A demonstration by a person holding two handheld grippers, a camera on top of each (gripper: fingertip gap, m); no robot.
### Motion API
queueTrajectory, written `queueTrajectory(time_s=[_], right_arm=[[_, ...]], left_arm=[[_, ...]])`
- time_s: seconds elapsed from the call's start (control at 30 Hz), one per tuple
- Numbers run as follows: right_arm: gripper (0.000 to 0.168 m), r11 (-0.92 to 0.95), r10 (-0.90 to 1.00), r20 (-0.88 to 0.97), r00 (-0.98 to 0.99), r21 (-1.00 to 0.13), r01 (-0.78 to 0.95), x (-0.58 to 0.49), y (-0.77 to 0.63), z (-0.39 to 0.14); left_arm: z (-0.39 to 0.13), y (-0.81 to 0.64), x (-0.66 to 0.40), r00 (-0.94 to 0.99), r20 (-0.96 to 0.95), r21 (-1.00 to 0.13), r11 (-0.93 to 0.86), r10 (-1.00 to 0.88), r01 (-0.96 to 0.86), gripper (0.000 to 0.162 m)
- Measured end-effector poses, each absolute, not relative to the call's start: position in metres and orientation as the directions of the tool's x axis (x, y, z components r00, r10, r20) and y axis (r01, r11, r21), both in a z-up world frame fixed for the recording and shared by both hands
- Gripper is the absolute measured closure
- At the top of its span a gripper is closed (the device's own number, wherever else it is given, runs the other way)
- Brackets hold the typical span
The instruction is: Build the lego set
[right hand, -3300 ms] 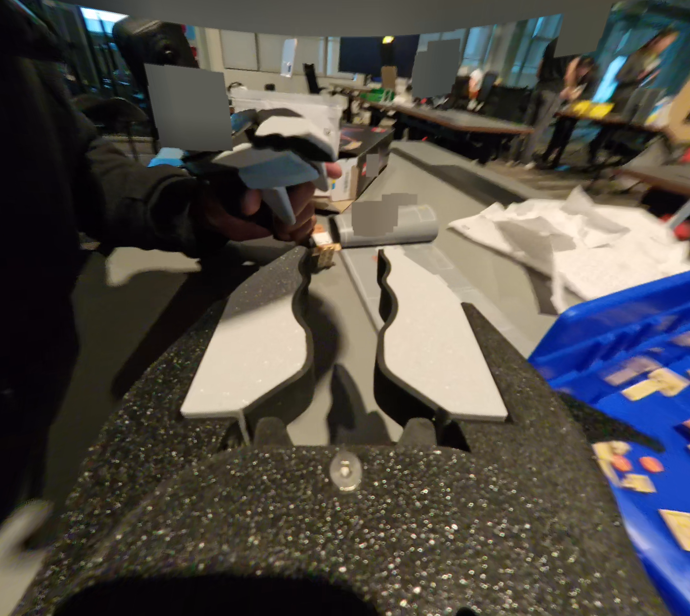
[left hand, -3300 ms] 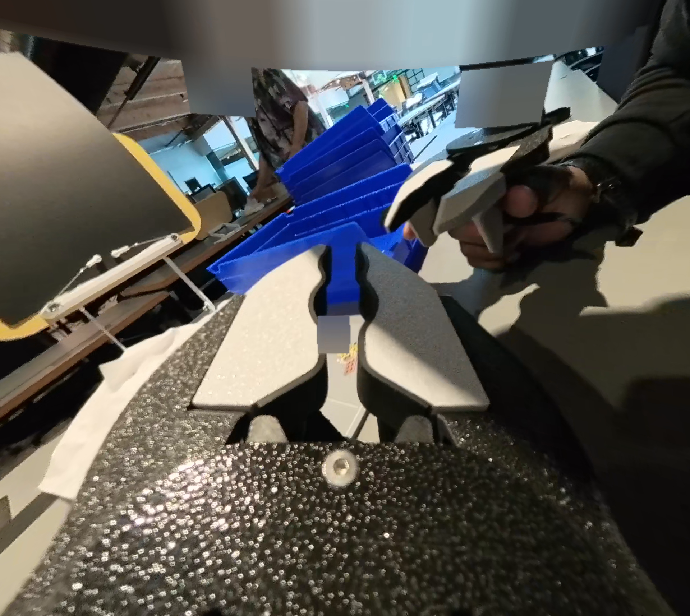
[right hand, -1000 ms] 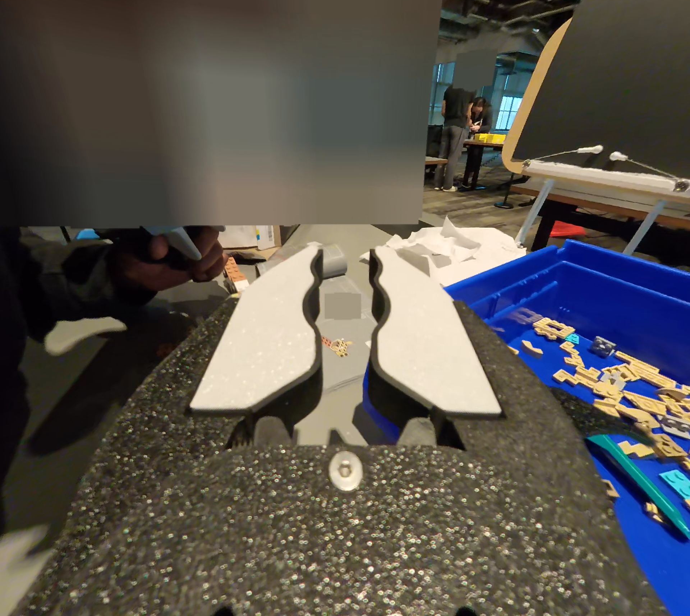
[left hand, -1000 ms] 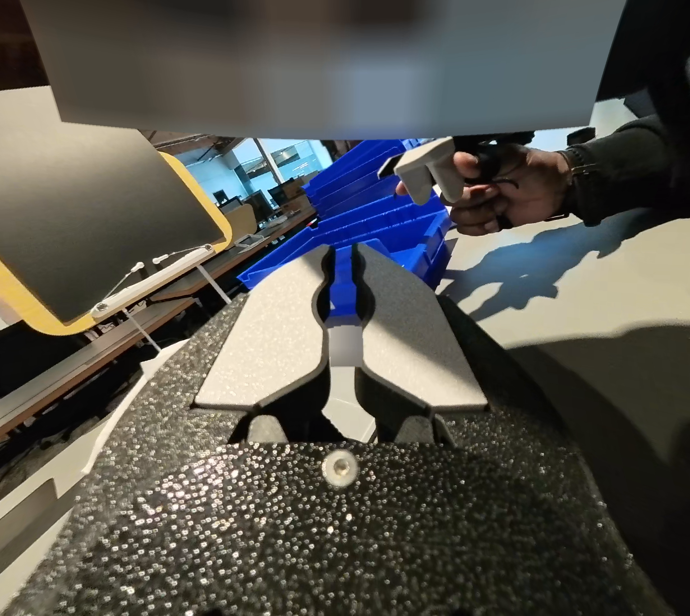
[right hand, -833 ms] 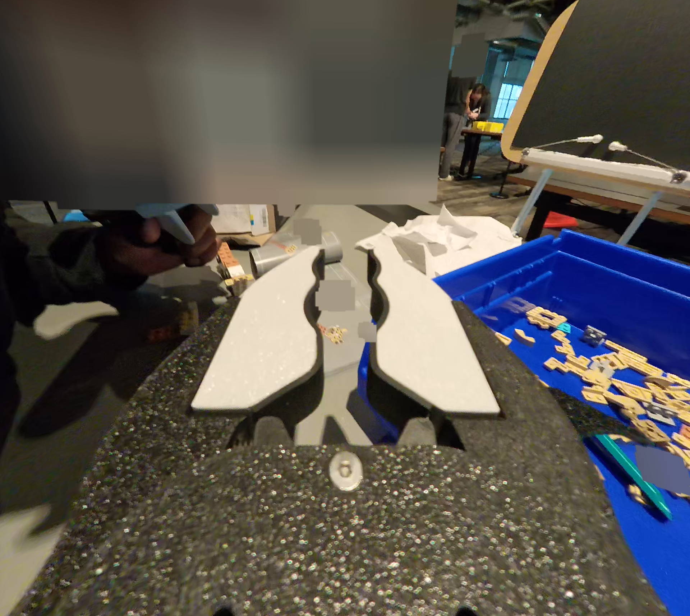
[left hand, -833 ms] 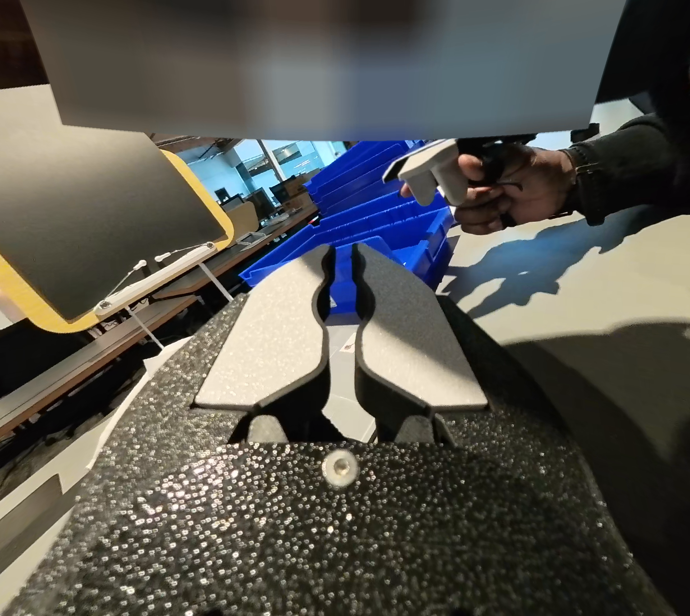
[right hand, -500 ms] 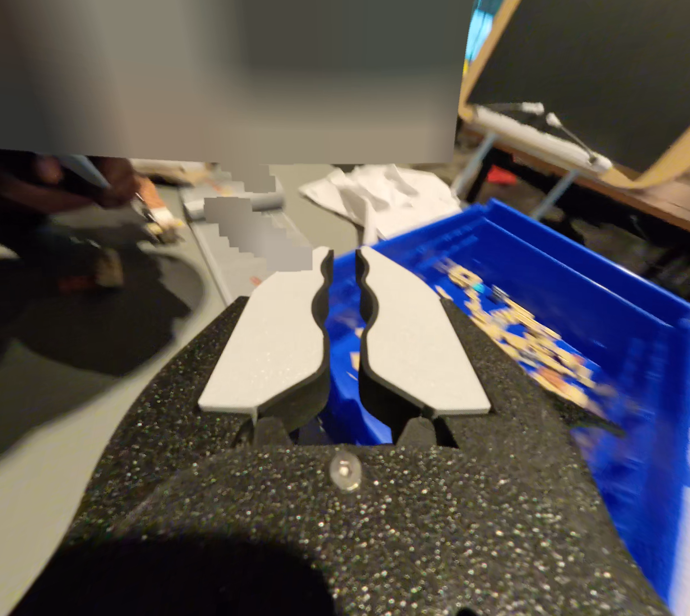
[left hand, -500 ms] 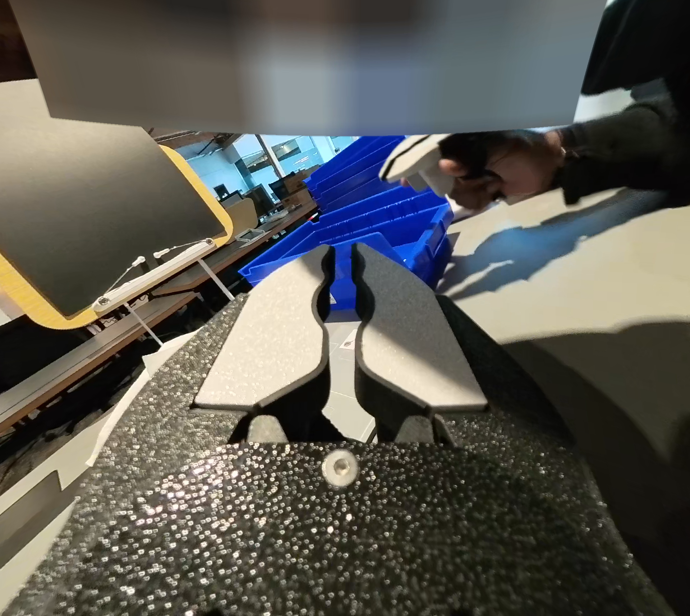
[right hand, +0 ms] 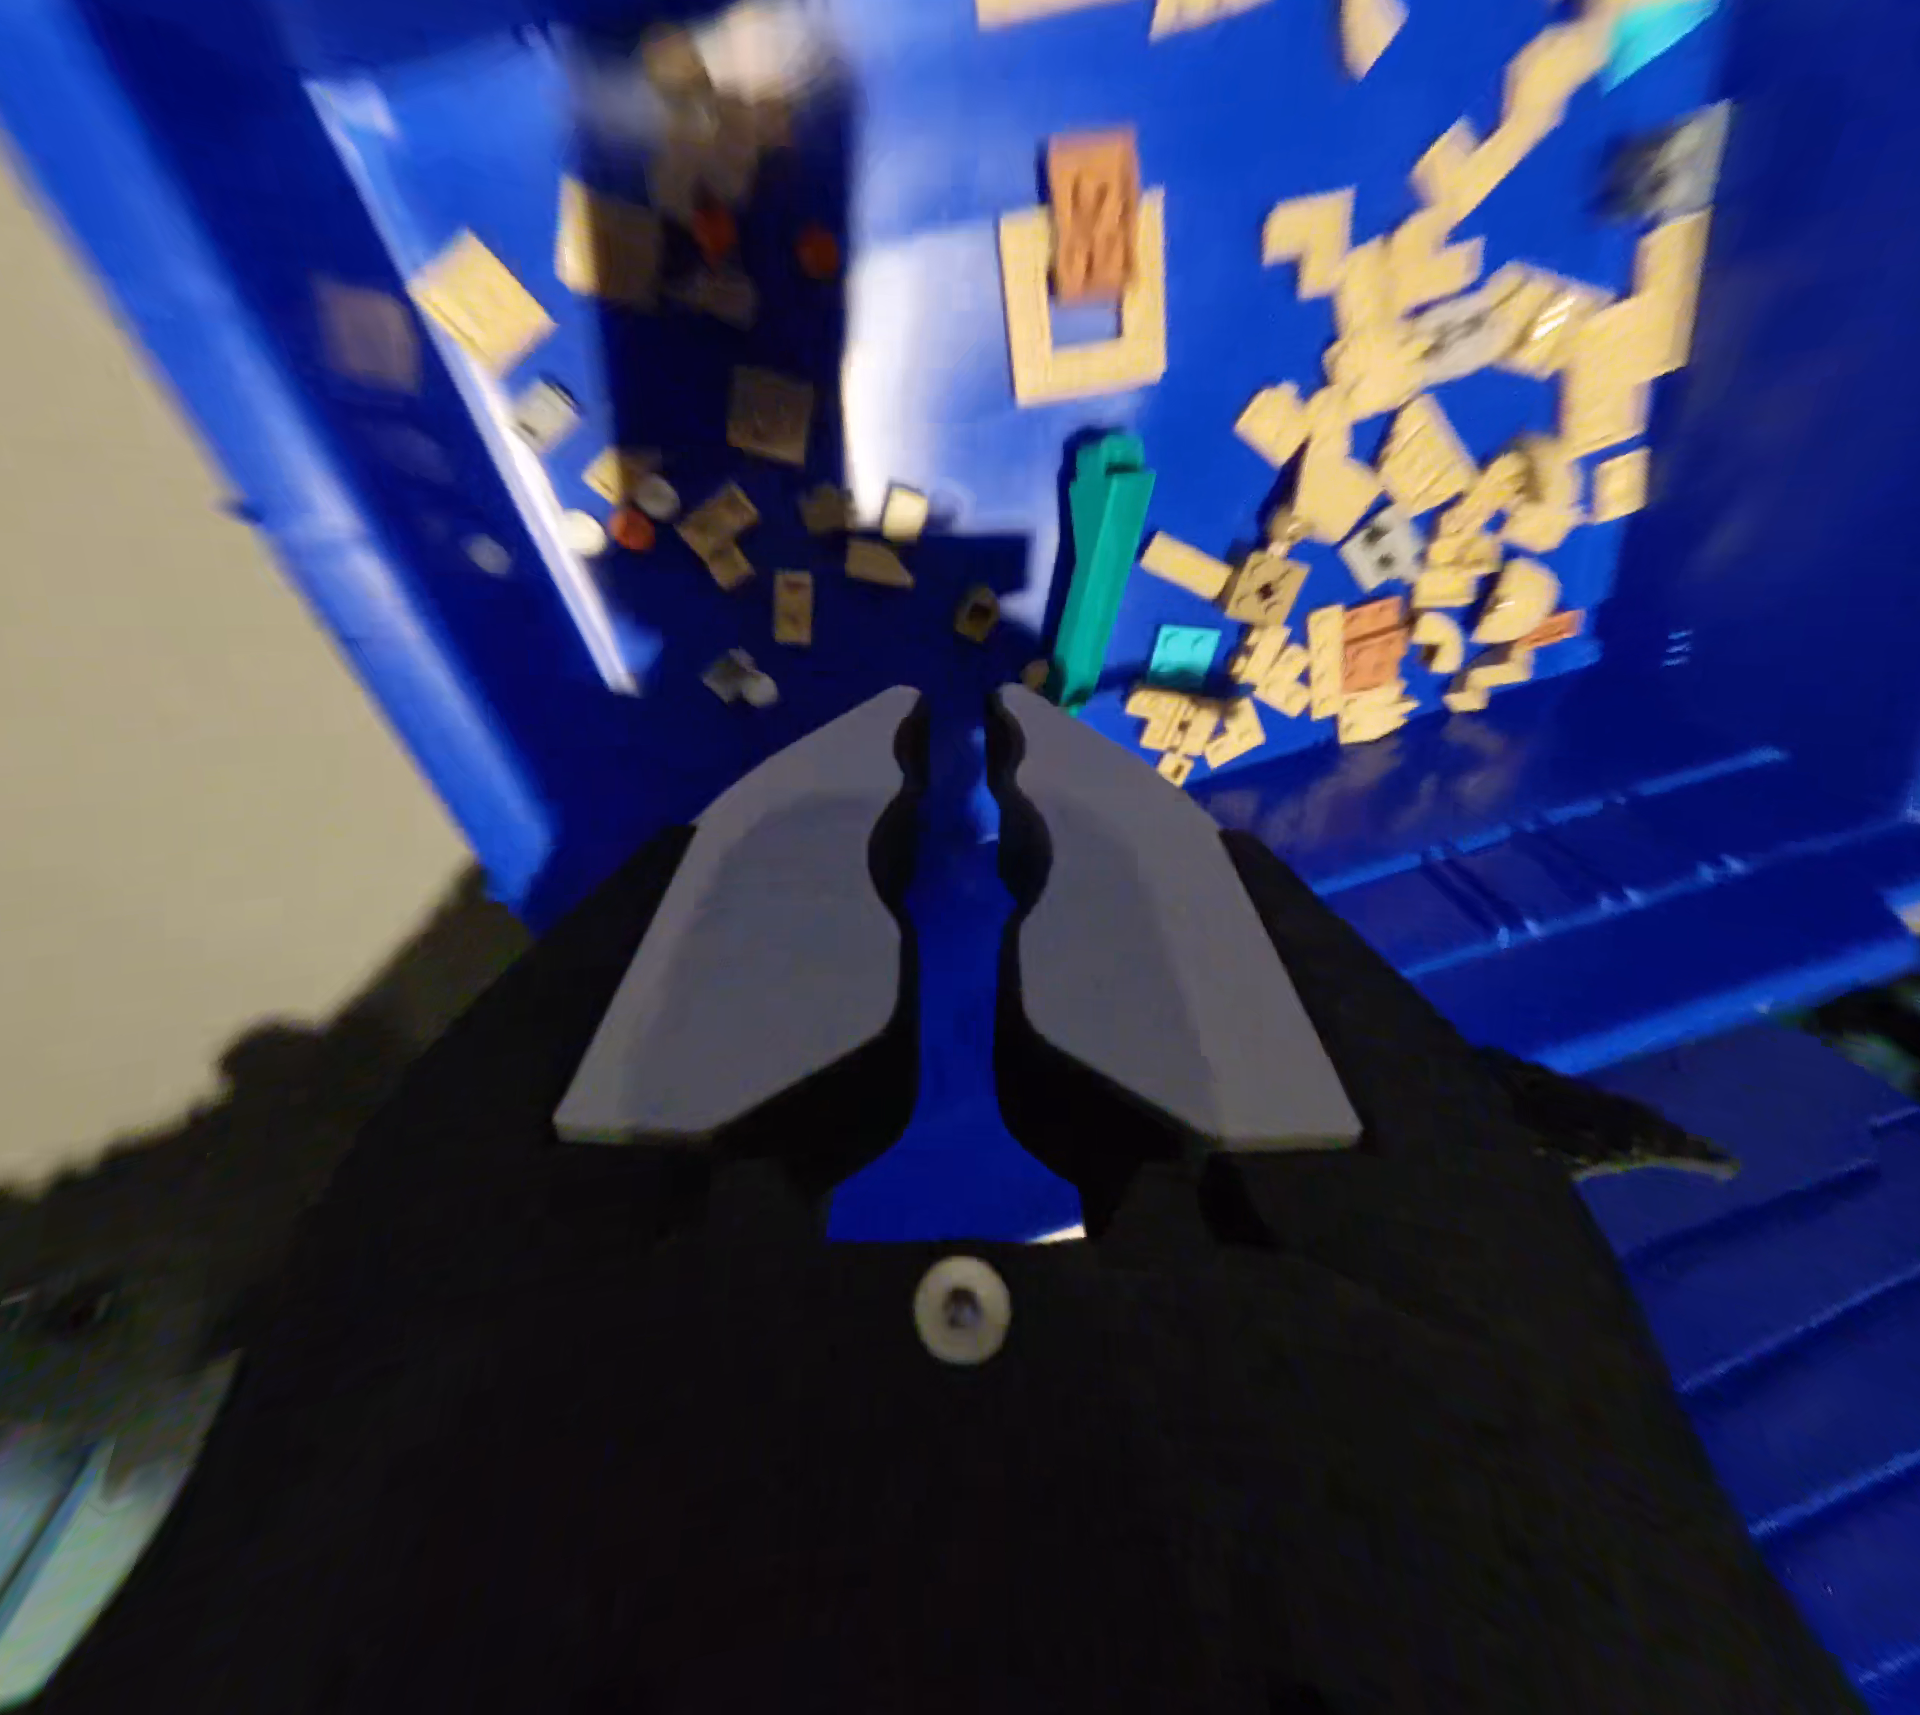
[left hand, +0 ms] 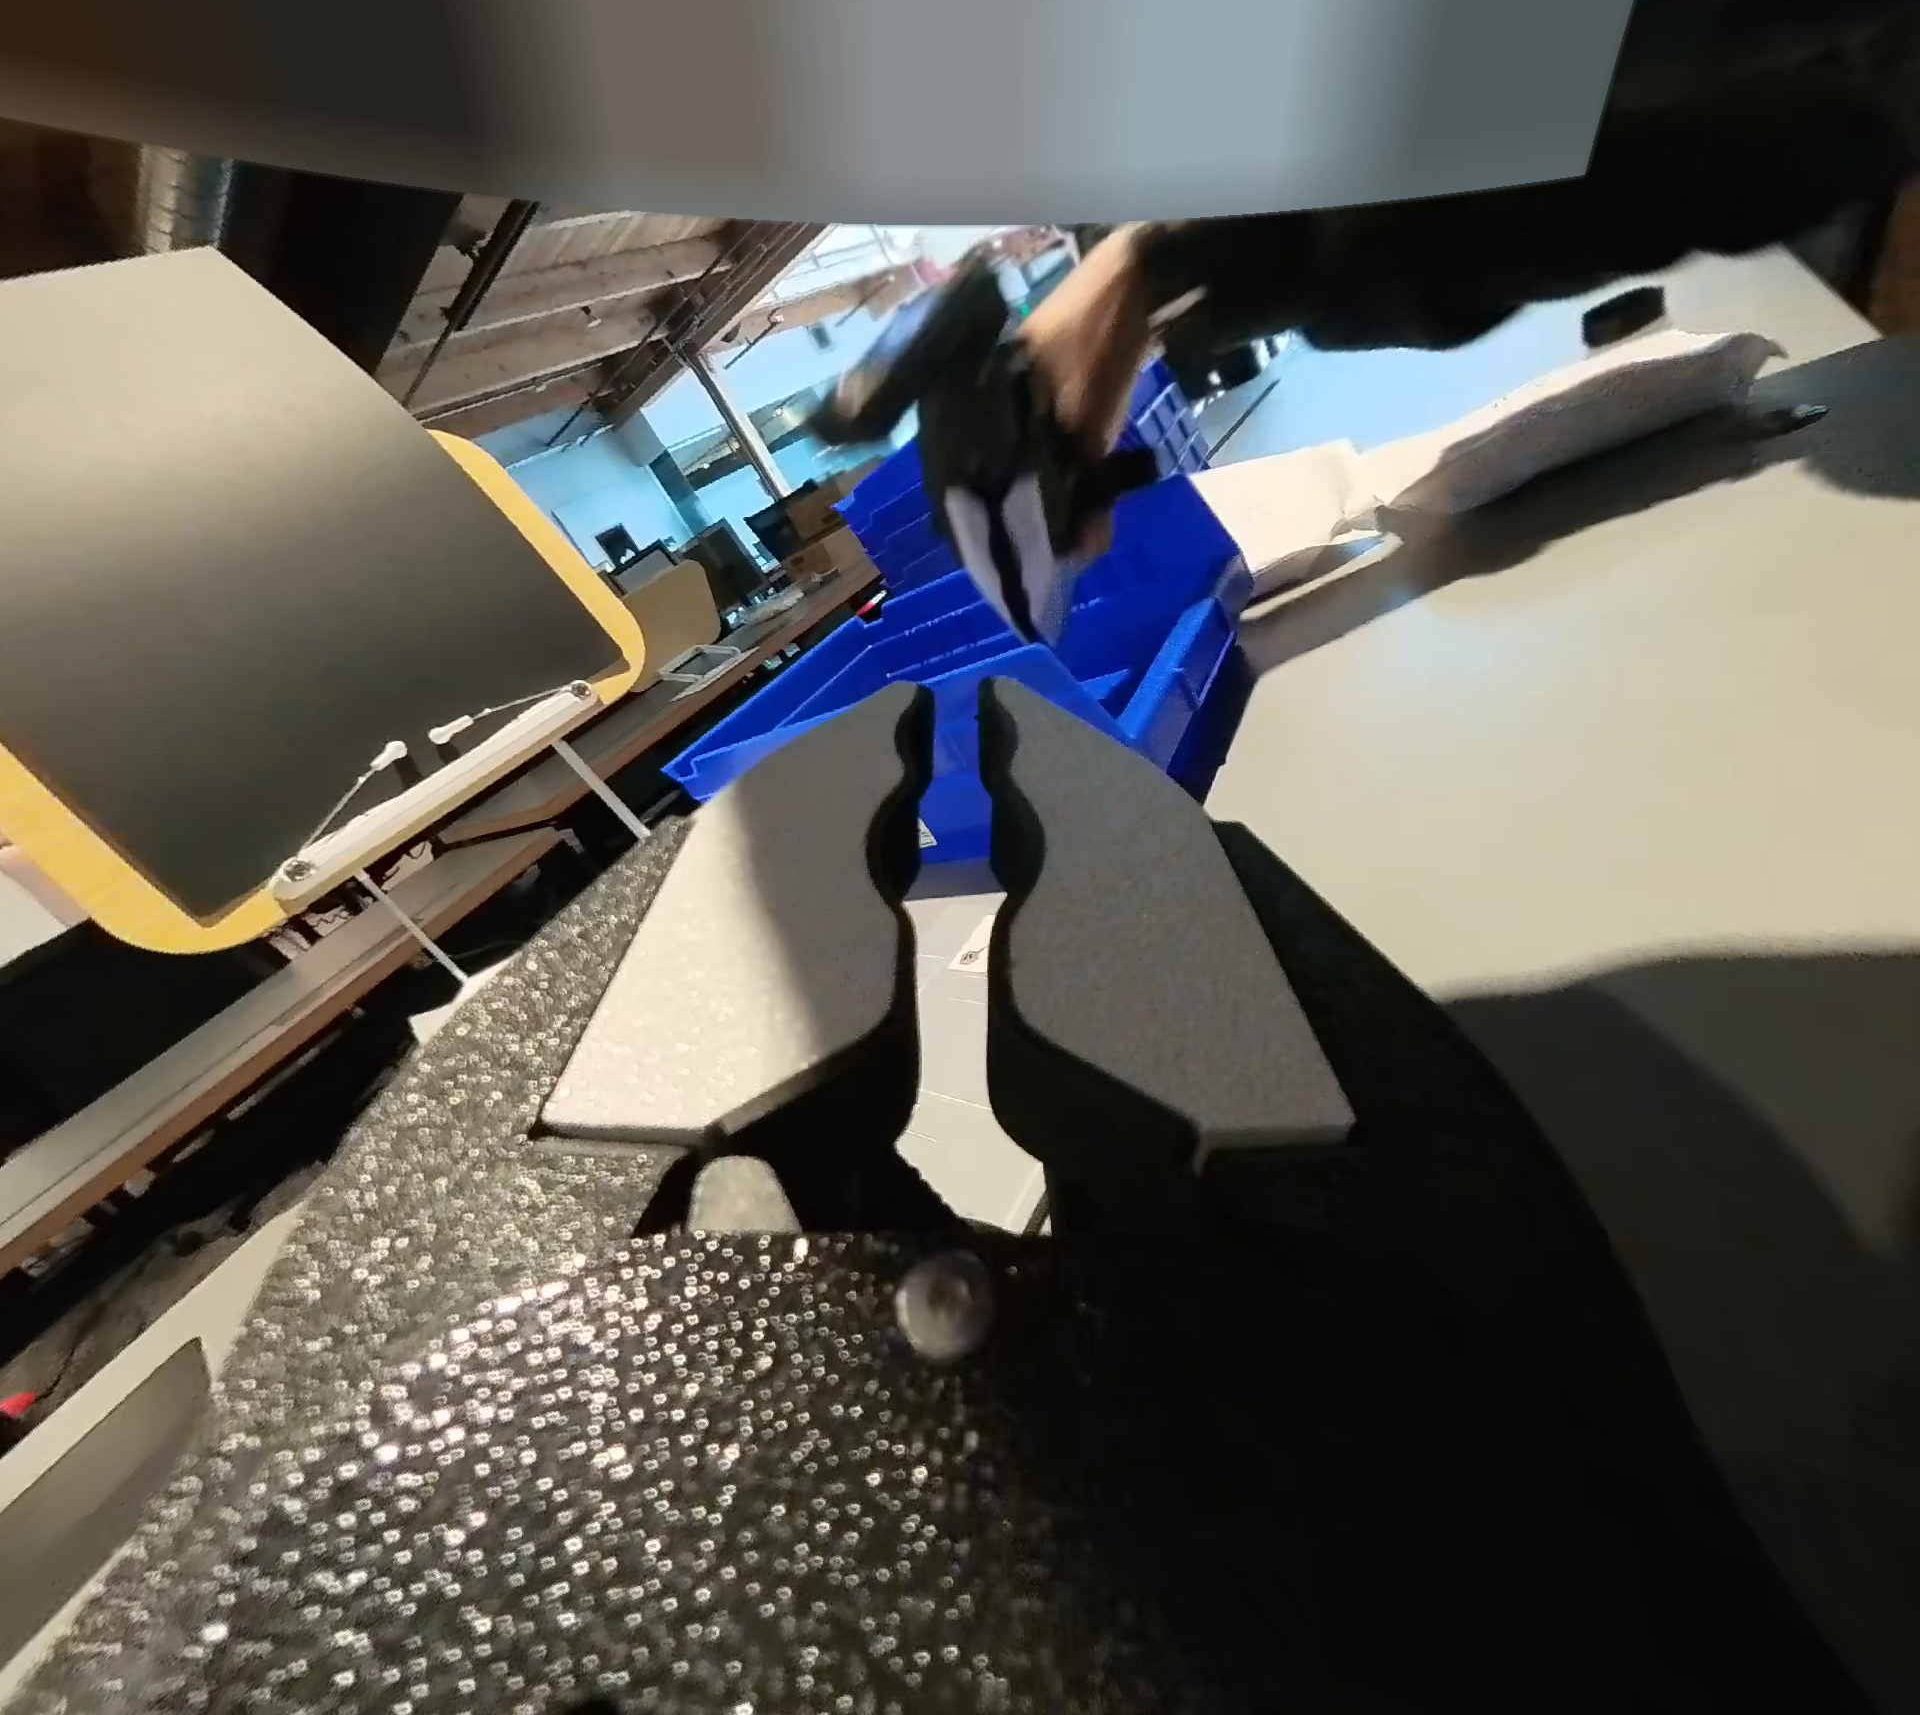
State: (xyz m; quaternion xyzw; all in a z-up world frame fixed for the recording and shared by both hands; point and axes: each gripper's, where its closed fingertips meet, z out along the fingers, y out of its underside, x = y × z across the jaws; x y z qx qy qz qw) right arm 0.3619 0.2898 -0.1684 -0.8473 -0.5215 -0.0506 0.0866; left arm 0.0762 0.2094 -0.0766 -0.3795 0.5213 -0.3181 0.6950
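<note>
Reaching into the blue bin (right hand: pixel 343 522), the right gripper (right hand: pixel 958 709) is being pointed down at the loose lego pieces (right hand: pixel 1392 460); its jaws are standing narrowly apart with nothing between them. For a clean pick, one piece lying clear of the others, such as the small tan piece (right hand: pixel 977 616) just ahead of the tips, is probably best singled out, the jaws being widened first, the descent slowed, and the teal bar (right hand: pixel 1101 564) beside it avoided. The right wrist view is being smeared by motion, but only there are the bin's contents being shown. The left wrist view is showing the left gripper (left hand: pixel 956 715), jaws slightly apart and empty, above the grey table (left hand: pixel 1558 782), and the right gripper tilted over the bins.
</note>
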Motion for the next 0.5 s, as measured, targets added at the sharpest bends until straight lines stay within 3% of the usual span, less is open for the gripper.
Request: queueTrajectory(time_s=[0.17, 0.5], right_arm=[[0.161, -0.444, 0.896, 0.072, 0.439, 0.085, 0.892, 0.370, 0.289, -0.193], [0.149, -0.478, 0.876, 0.013, 0.482, 0.156, 0.864, 0.371, 0.292, -0.209]], left_arm=[[-0.075, 0.211, 0.074, 0.263, -0.494, -0.853, 0.521, -0.829, 0.039, 0.154], [-0.072, 0.208, 0.072, 0.265, -0.504, -0.845, 0.533, -0.822, 0.045, 0.155]])
